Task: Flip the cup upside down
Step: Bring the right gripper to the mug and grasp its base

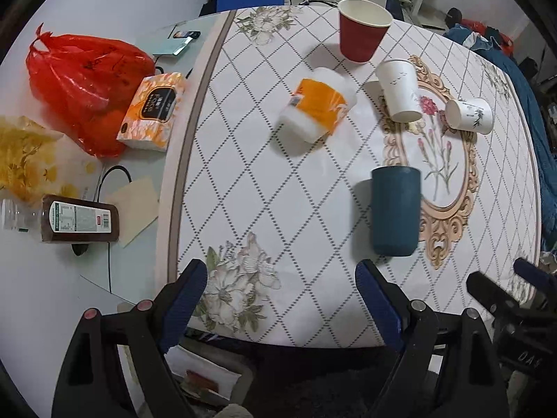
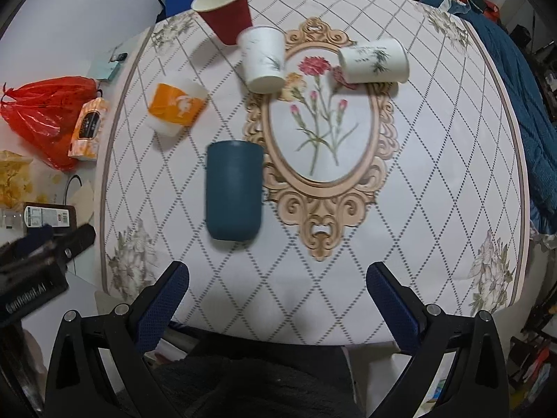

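Several cups stand or lie on the patterned tablecloth (image 2: 348, 244). A dark teal cup (image 1: 395, 210) (image 2: 233, 191) stands nearest. A red paper cup (image 1: 362, 29) (image 2: 226, 12) stands upright at the far side, its mouth open upward. A white paper cup (image 1: 398, 90) (image 2: 263, 59) stands beside it. Another white cup with a bamboo print (image 1: 470, 115) (image 2: 374, 60) lies on its side. An orange-and-white cup (image 1: 318, 104) (image 2: 175, 106) stands to the left. My left gripper (image 1: 282, 299) is open and empty above the near table edge. My right gripper (image 2: 278, 299) is open and empty too.
Left of the cloth lie a red plastic bag (image 1: 80, 80), an orange tissue pack (image 1: 153, 109), a brown bottle (image 1: 78, 223) and a black cable (image 1: 111, 181). A blue blanket (image 2: 511, 80) lies at the far right. The right gripper shows at the lower right in the left wrist view (image 1: 504, 299).
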Tool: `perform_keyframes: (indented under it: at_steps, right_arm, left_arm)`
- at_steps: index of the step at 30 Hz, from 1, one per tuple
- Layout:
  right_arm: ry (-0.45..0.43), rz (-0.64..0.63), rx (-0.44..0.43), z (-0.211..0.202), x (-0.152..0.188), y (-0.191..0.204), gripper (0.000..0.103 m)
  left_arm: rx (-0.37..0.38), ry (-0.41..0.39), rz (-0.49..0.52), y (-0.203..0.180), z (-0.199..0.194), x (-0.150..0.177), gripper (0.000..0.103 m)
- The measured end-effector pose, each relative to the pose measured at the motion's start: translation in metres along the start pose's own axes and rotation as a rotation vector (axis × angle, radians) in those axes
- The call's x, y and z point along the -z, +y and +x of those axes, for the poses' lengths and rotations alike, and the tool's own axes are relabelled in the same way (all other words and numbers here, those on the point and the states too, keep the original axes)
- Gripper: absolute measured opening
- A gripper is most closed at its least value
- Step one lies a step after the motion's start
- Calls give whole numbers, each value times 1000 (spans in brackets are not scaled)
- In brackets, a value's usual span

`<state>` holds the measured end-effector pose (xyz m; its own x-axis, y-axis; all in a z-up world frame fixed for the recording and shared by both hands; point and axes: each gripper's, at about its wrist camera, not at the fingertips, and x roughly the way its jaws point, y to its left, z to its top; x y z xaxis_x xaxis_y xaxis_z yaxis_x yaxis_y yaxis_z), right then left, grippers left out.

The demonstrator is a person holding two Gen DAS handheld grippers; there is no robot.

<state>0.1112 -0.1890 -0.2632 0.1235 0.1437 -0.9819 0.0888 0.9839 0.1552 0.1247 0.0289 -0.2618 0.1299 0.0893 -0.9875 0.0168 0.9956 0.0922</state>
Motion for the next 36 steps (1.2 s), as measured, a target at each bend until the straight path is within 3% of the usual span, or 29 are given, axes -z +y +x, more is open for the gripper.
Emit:
perform_keyframes:
  at_steps: [5,9,13,17,20,25,31,36]
  right_arm:
    - [-18,-94,70,-1,-4,30,103]
    - [-58,-423,215,-2,-15,66,103]
    - [-112,-980,468,12,-12,113,103]
    - [-126,-1641,648,42,22,139,103]
    - [-121,-2123,764,72,54,126,103]
    - [-73,-2730,829,103,79,79,100]
    - [-25,-3072,826,122,65,48,100]
    - [11,-3161,795,135,54,45,100]
  left_arm:
    - [-3,7,-37,24,15,8,87]
    - [-26,14,-86,42,36,10,87]
    - [-36,44,-157,55,61,10,87]
    - [-43,77,-202,58,86,7,87]
    - [-36,92,-248,61,97,5,88]
    - [-63,110,-297,63,112,4,88]
    - [-51,143,-324,66,126,4,88]
    - [-45,143,-319,63,129,-1,88]
